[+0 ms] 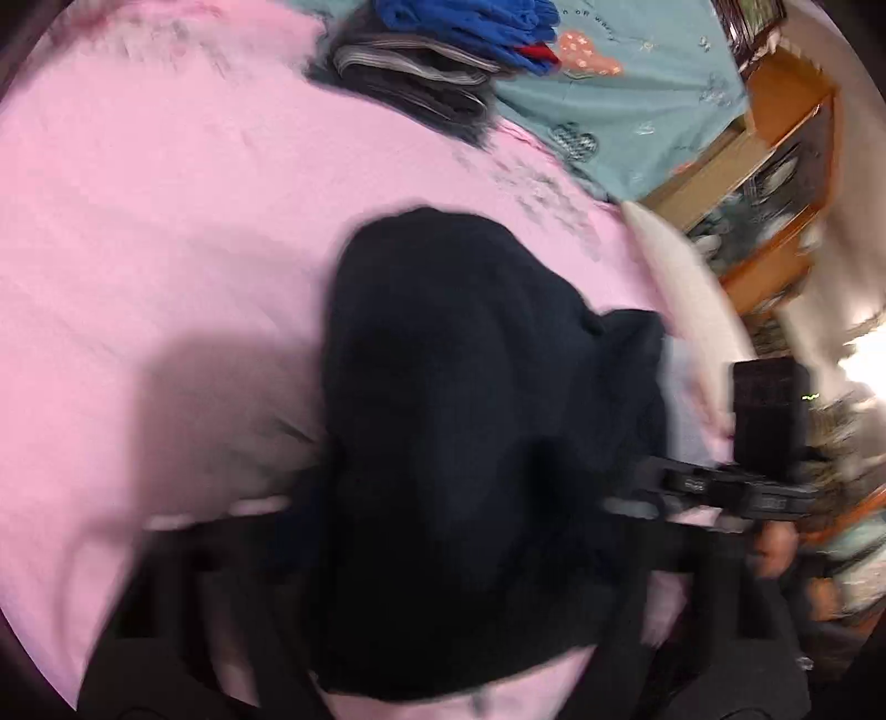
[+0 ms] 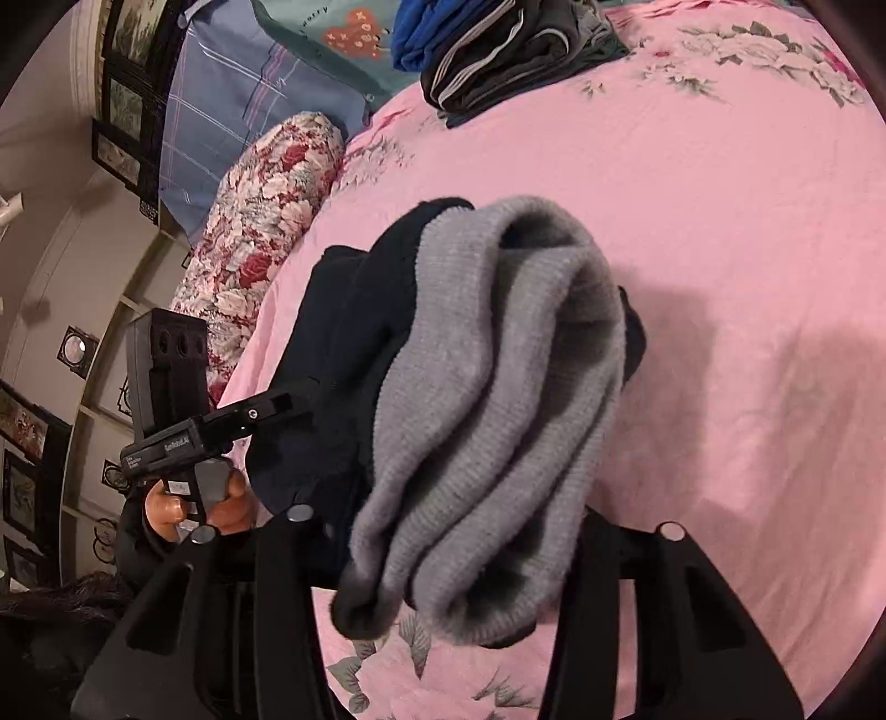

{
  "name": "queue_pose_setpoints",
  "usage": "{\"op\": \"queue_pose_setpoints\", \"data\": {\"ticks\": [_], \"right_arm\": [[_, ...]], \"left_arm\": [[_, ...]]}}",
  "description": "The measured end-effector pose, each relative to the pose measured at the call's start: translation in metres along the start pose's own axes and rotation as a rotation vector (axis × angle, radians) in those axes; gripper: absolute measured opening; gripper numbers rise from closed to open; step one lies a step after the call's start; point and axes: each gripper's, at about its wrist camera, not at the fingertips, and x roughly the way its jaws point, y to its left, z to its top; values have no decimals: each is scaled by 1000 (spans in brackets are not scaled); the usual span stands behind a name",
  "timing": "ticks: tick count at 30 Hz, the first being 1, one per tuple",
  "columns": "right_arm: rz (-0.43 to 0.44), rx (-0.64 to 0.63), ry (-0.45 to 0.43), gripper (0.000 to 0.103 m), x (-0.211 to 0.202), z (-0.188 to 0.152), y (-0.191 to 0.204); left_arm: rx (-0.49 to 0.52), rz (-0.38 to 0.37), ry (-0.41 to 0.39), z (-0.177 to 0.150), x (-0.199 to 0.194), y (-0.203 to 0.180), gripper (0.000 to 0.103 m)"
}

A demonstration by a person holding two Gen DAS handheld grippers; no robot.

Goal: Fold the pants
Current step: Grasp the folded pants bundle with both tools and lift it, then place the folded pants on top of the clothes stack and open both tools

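Observation:
The pants are dark navy outside with a grey fleecy lining. In the left wrist view they [image 1: 459, 387] hang bunched in front of my left gripper [image 1: 443, 559], which looks shut on them above the pink sheet; this view is blurred. In the right wrist view the pants [image 2: 487, 421] drape over and between my right gripper's fingers [image 2: 277, 559], grey lining outward. My right gripper [image 2: 470, 543] holds a fold of them. The other gripper shows at the left of the right wrist view [image 2: 183, 437] and at the right of the left wrist view [image 1: 736, 487].
A pink floral bedsheet [image 2: 720, 232] covers the bed. A stack of folded dark clothes [image 2: 509, 50] with a blue garment [image 2: 421, 27] lies at the far end. A floral bolster [image 2: 260, 210] and a blue checked pillow [image 2: 238, 94] lie along the left edge.

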Motion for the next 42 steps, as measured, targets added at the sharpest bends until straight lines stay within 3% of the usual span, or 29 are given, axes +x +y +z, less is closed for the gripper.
{"op": "queue_pose_setpoints", "data": {"ticks": [3, 8, 14, 20, 24, 28, 31, 35, 39, 42], "right_arm": [[-11, -23, -44, 42, -9, 0, 10], [11, -103, -109, 41, -44, 11, 44], [30, -262, -243, 41, -118, 43, 114], [-35, -413, -375, 41, -171, 91, 179], [-115, -467, -440, 41, -181, 152, 205], [-188, -506, -500, 41, -169, 226, 216], [-242, -500, -505, 41, -144, 284, 207], [-270, -466, -503, 41, -94, 355, 157], [-265, -387, -491, 41, -41, 410, 87], [-325, -336, -451, 47, 0, 433, 40]], "left_arm": [[32, 33, -52, -6, -8, -11, 37], [76, 18, -126, -8, -38, -44, 35], [210, -10, -324, 12, -117, -118, 35], [298, 33, -447, 64, -166, -176, 36], [301, 58, -545, 127, -183, -195, 36], [262, 68, -648, 198, -176, -194, 36], [189, 85, -657, 256, -151, -174, 37], [60, 79, -629, 324, -96, -131, 37], [-68, 71, -592, 368, -34, -79, 37], [-156, 115, -537, 382, 14, -45, 39]]}}
